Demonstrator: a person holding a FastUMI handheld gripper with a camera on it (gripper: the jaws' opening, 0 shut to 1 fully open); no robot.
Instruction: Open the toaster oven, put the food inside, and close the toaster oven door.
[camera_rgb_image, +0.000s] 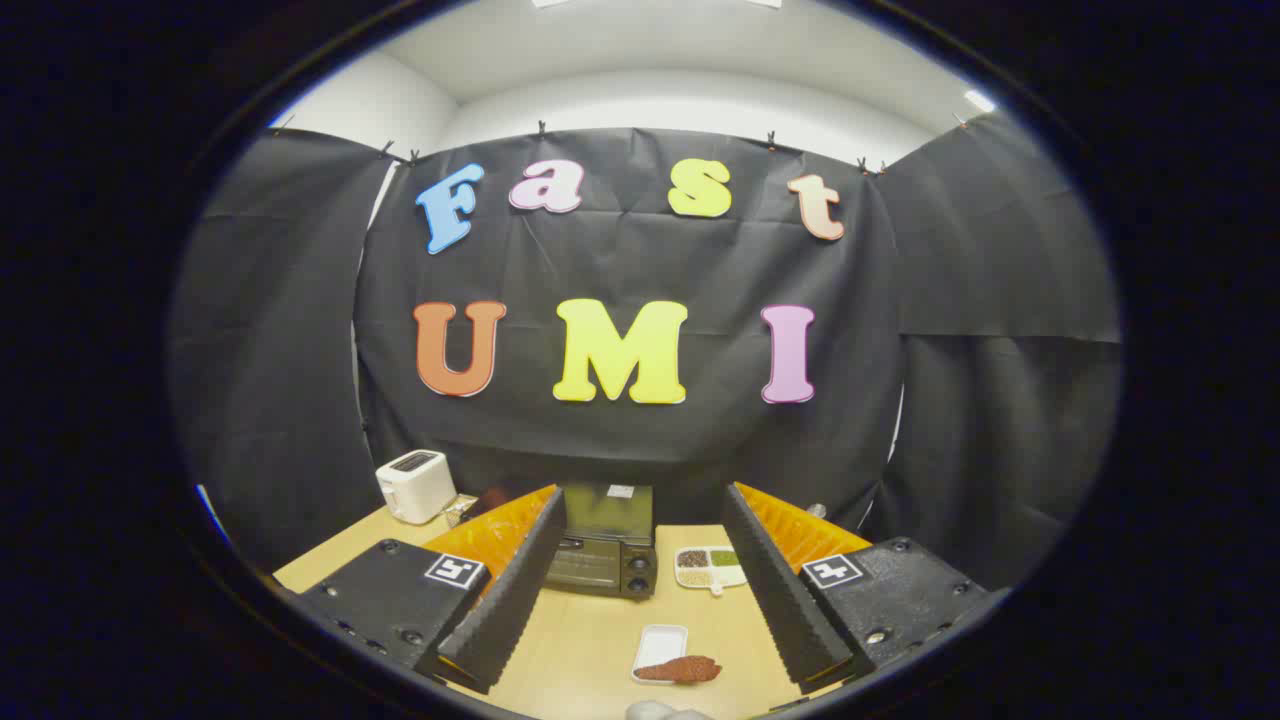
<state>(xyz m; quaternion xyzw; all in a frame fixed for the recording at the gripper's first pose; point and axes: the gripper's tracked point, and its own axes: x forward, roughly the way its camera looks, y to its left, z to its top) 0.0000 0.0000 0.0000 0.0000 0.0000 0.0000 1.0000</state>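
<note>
Wooden table (590, 640) holds the shut toaster oven (603, 553) beyond the wide-open, empty gripper (640, 600), so rushing the door could shove it backward, I'd guess.

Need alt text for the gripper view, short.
Open tongs hover above a wooden table, framing a closed toaster oven beyond them. Nearer, a reddish-brown piece of food lies on a white tray; a divided dish sits beside the oven.
</note>
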